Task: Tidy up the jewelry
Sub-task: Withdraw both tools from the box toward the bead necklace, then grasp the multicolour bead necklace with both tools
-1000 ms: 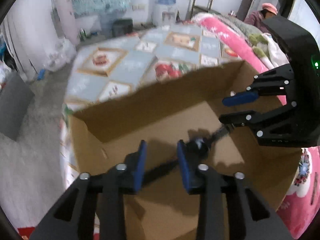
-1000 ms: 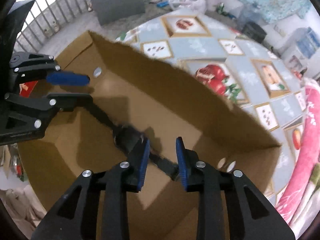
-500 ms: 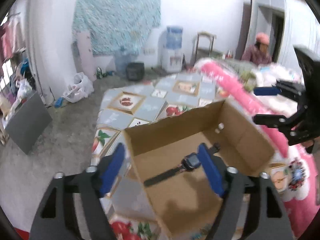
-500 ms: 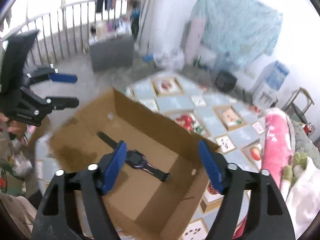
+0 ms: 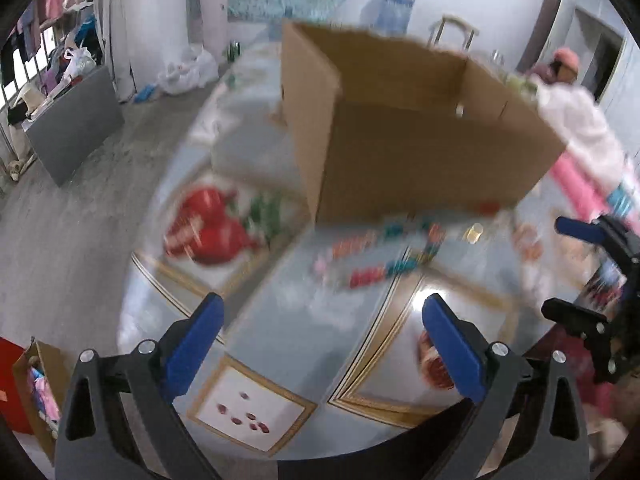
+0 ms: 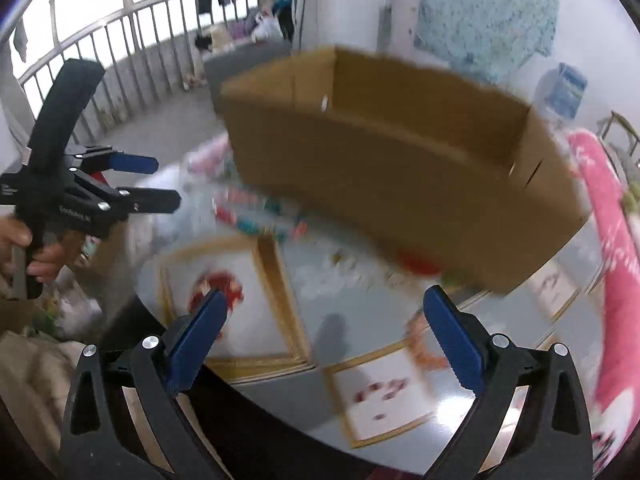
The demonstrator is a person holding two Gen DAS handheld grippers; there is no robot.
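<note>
A brown cardboard box [image 5: 420, 152] [image 6: 400, 184] stands on the table, and its near wall hides what lies inside. Blurred strands of colourful beads [image 5: 380, 256] [image 6: 256, 212] lie on the tablecloth in front of it. My left gripper [image 5: 324, 320] hovers over the cloth short of the beads, its jaws opening wide with nothing between them. My right gripper [image 6: 326, 316] is likewise opening and empty above the table's near part. Each gripper shows in the other's view: the right one [image 5: 568, 272] at the right edge, the left one [image 6: 160, 182] at the left, held by a hand [image 6: 44, 256].
The round table [image 5: 280, 312] carries a glossy fruit-print cloth. A small yellow item [image 5: 474, 234] lies by the box's base. A pink quilt [image 6: 612, 216] lies to the right. A person in a pink cap [image 5: 564, 64] is behind. A small carton [image 5: 36, 380] sits on the floor.
Both grippers pulled back out of the box and came down toward the table's near side, jaws spreading wide. The black watch stayed in the box and is now hidden behind its wall.
</note>
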